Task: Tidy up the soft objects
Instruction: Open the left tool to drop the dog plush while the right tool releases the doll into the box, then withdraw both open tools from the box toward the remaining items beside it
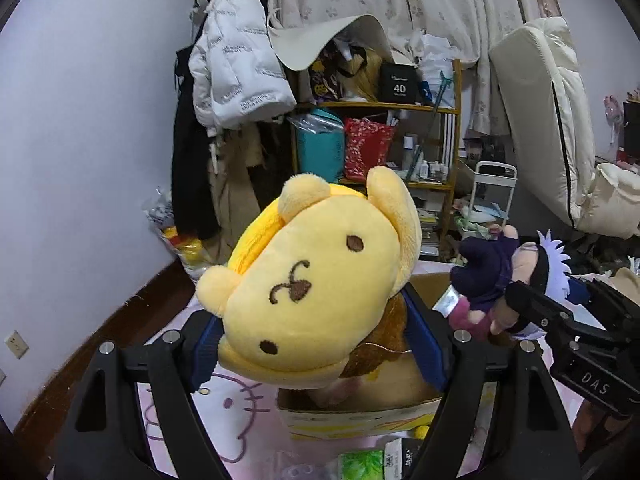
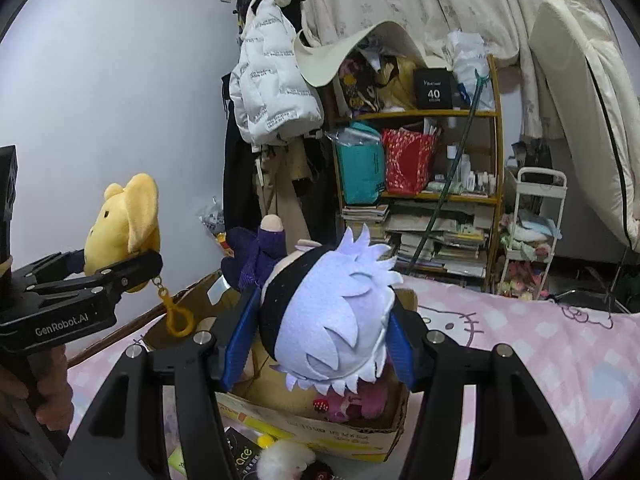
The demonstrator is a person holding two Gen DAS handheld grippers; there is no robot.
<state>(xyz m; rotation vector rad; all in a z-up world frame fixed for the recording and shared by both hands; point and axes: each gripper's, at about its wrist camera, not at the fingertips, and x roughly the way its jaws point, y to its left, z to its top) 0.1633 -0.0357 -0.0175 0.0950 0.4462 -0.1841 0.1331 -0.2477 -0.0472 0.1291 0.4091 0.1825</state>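
Observation:
My left gripper (image 1: 316,344) is shut on a yellow dog plush (image 1: 316,284) and holds it in the air above an open cardboard box (image 1: 360,412) on the bed. The plush also shows at the left of the right wrist view (image 2: 120,228), with a yellow clip hanging from it. My right gripper (image 2: 320,340) is shut on a white-haired doll in dark purple clothes (image 2: 332,320) and holds it over the same box (image 2: 320,436). That doll also shows at the right of the left wrist view (image 1: 504,280). Other plush toys lie inside the box.
The box stands on a pink Hello Kitty bedsheet (image 2: 520,344). Small packets and a white fluffy toy (image 2: 284,460) lie in front of it. A cluttered wooden shelf (image 2: 420,152), hanging coats (image 2: 276,92), a white trolley (image 2: 536,232) and a propped mattress (image 2: 588,100) stand behind.

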